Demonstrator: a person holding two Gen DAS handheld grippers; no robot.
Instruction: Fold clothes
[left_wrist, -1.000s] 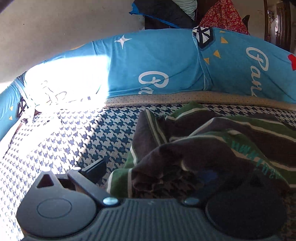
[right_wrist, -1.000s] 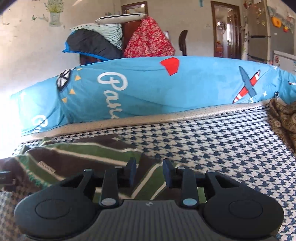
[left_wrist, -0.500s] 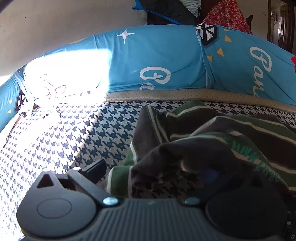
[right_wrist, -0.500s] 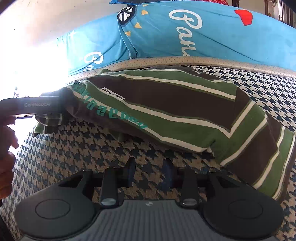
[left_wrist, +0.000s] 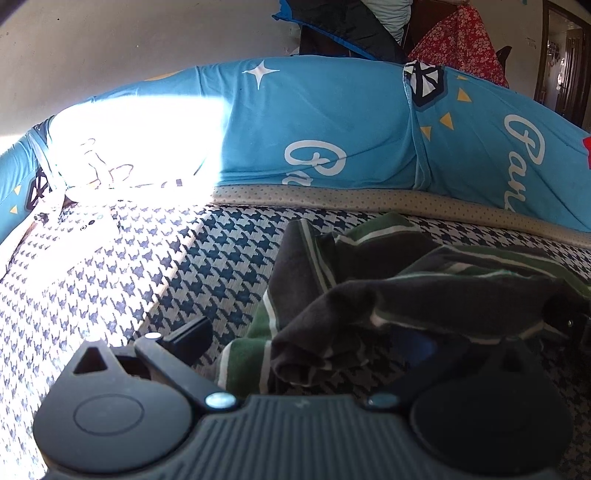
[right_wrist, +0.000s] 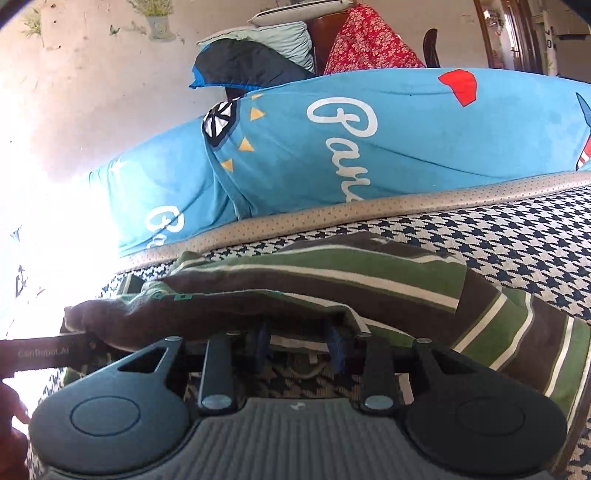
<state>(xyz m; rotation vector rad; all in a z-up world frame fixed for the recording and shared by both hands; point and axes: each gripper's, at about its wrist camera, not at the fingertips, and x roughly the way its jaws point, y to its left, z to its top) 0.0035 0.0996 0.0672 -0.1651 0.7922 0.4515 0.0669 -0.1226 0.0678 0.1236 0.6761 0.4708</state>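
Observation:
A green, brown and white striped garment (left_wrist: 406, 295) lies bunched on the houndstooth bed cover (left_wrist: 184, 258). My left gripper (left_wrist: 301, 341) stands wide open. Its left finger (left_wrist: 188, 338) is clear of the cloth, and a fold drapes over the right finger, hiding it. In the right wrist view the garment (right_wrist: 332, 273) has its near edge raised. My right gripper (right_wrist: 298, 347) is partly open, its blue pads (right_wrist: 262, 347) tucked under that edge with nothing pinched between them. The left gripper (right_wrist: 44, 356) shows there as a dark bar under the garment's left end.
A long blue quilt roll (left_wrist: 332, 129) (right_wrist: 406, 147) runs along the far edge of the bed. Pillows and red cloth (right_wrist: 369, 44) are stacked behind it. Sun glare washes out the left side. A person's hand (right_wrist: 11, 413) is at the lower left.
My right gripper has come down and in, so its fingertips now sit under the garment's raised edge instead of in front of it. The left gripper has barely moved.

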